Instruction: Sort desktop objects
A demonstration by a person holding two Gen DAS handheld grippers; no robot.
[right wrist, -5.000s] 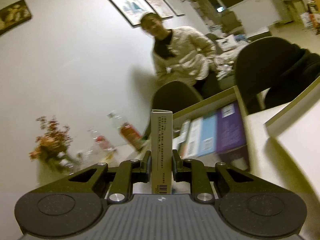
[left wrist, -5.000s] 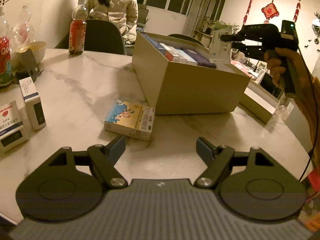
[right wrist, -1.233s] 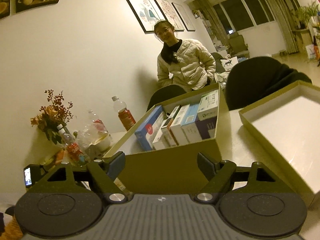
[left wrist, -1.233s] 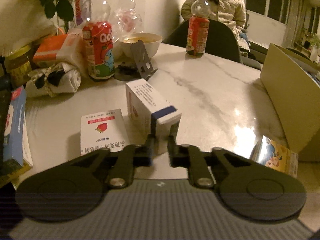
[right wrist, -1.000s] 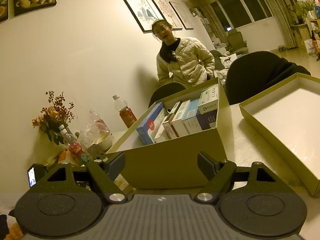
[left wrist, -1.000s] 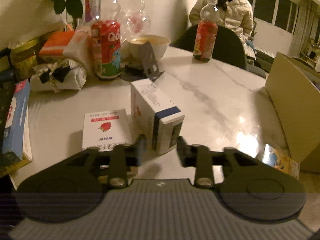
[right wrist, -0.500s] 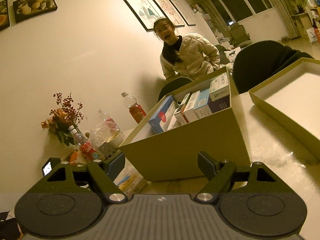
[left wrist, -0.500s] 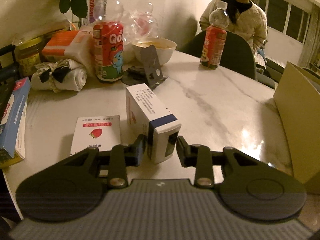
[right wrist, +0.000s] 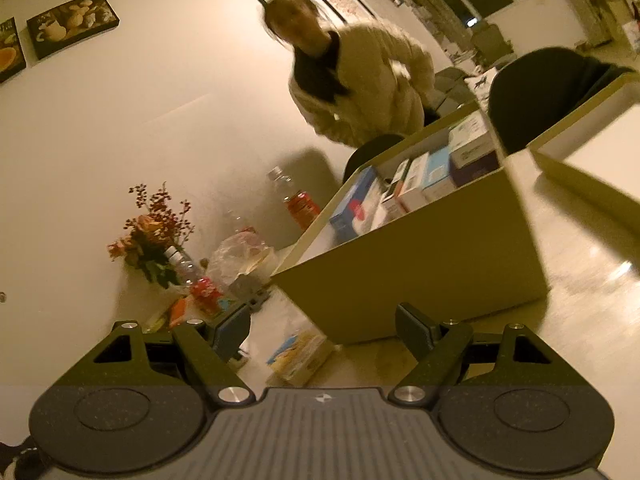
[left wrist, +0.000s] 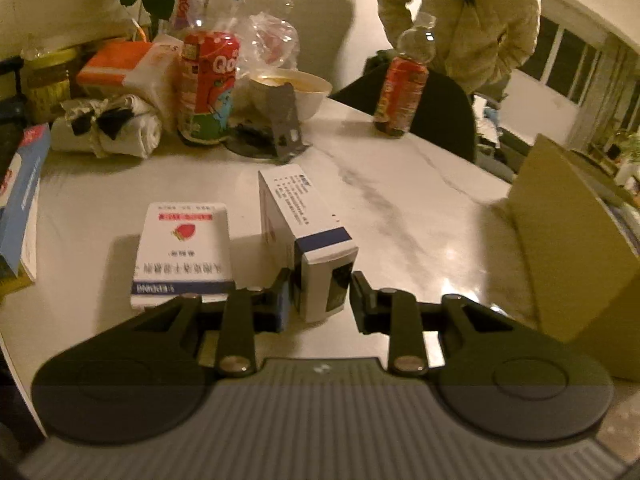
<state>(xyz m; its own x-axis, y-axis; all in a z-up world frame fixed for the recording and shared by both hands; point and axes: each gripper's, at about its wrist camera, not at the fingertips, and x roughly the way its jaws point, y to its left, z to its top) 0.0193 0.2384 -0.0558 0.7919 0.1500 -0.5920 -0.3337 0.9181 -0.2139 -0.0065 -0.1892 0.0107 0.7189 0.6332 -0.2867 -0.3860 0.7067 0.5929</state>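
A white box with a dark blue band [left wrist: 308, 232] stands on edge on the marble table [left wrist: 420, 216]. My left gripper [left wrist: 320, 296] is open, its jaws on either side of the box's near end with small gaps. A flat white box with a strawberry picture [left wrist: 184, 248] lies just left of it. My right gripper [right wrist: 324, 332] is open and empty, low over the table before the tan cardboard box [right wrist: 424, 264], which holds several upright boxes. A colourful small box [right wrist: 300, 352] lies between its jaws' line and the tan box.
Bottles, a bowl [left wrist: 292, 88], a phone stand [left wrist: 286, 120], rolled cloths and packets crowd the far left of the table. A blue box [left wrist: 20, 200] lies at the left edge. The tan box's lid [right wrist: 592, 160] lies right. A person stands behind the chairs.
My left gripper opened from around the blue-banded box about a second ago and stays open around its near end. My right gripper has sunk lower toward the table and the colourful box.
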